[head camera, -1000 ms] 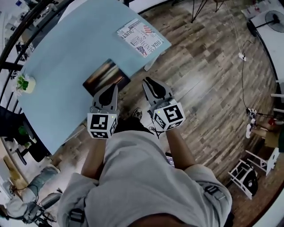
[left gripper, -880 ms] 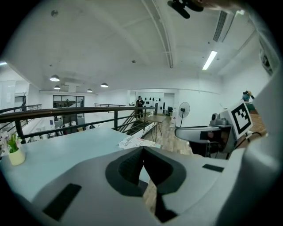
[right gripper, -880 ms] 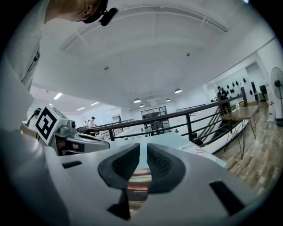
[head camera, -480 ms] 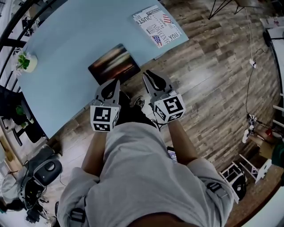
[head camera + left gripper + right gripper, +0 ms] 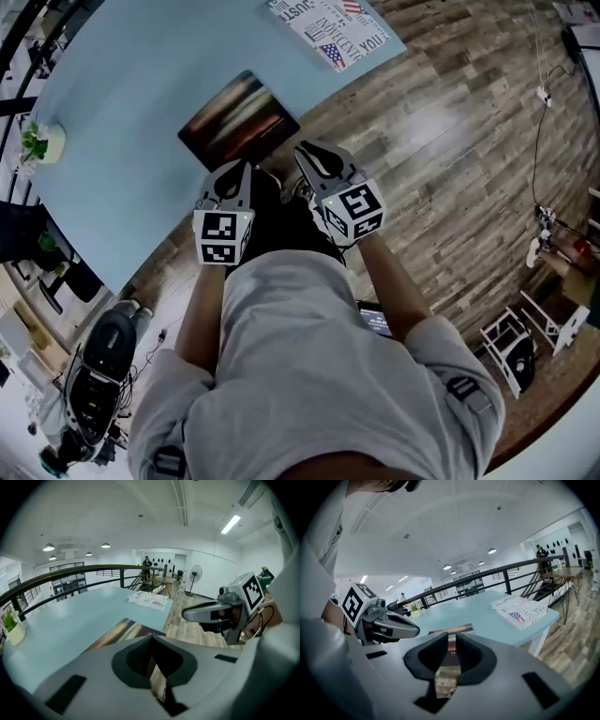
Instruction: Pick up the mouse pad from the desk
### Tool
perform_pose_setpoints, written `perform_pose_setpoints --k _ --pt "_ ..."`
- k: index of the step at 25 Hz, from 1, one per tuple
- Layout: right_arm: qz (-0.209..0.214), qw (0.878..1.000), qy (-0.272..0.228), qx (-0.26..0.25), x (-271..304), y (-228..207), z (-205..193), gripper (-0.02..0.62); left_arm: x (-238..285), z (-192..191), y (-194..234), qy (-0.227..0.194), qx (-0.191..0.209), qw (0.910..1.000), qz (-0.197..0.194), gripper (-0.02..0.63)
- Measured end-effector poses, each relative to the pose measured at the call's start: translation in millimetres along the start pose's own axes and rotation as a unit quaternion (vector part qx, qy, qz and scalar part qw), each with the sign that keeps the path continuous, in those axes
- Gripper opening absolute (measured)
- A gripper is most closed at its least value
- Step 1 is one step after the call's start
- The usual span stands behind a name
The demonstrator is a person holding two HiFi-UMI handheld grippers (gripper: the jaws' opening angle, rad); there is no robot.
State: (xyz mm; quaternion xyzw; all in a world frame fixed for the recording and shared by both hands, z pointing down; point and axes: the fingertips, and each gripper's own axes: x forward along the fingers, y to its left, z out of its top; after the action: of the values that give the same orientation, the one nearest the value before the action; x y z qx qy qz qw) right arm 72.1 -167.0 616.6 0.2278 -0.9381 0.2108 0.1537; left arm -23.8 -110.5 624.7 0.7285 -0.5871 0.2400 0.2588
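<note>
The mouse pad (image 5: 239, 120), dark with a sunset picture, lies flat on the light blue desk (image 5: 141, 84) close to its near edge. Both grippers hang side by side just off that edge, over the wooden floor, pointing at the pad. My left gripper (image 5: 236, 169) is shut with nothing in it, its tips meeting in front of the pad (image 5: 119, 630). On my right gripper (image 5: 307, 152) the jaws stand a narrow slit apart and empty, and the pad (image 5: 464, 629) shows just beyond them. Neither gripper touches the pad.
A printed booklet (image 5: 337, 28) with a flag design lies at the desk's far right corner. A small potted plant (image 5: 42, 142) stands near the left edge. A black railing (image 5: 70, 573) runs behind the desk. Wooden floor (image 5: 441, 141) spreads to the right.
Both grippers have sunk and tipped further down, staying side by side. The desk and mouse pad have shifted up in the head view. The jaws look unchanged.
</note>
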Motion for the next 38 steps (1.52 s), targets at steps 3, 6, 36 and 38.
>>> perform_pose_setpoints --k 3,6,36,38 --pt "0.002 0.999 0.026 0.026 10 -5 -28 0.056 13 -16 4 0.027 -0.004 0.9996 -0.005 0.012" --pt "0.000 0.998 0.053 0.043 22 -5 -57 0.057 23 -33 8 0.052 -0.007 0.9986 -0.008 0.012" --pt "0.001 0.948 0.072 0.310 74 -36 -112 0.153 35 -55 32 0.093 -0.031 0.9952 0.005 0.012" --pt "-0.002 0.948 0.073 0.310 75 -37 -113 0.149 34 -57 34 0.093 -0.031 0.9951 0.006 0.012"
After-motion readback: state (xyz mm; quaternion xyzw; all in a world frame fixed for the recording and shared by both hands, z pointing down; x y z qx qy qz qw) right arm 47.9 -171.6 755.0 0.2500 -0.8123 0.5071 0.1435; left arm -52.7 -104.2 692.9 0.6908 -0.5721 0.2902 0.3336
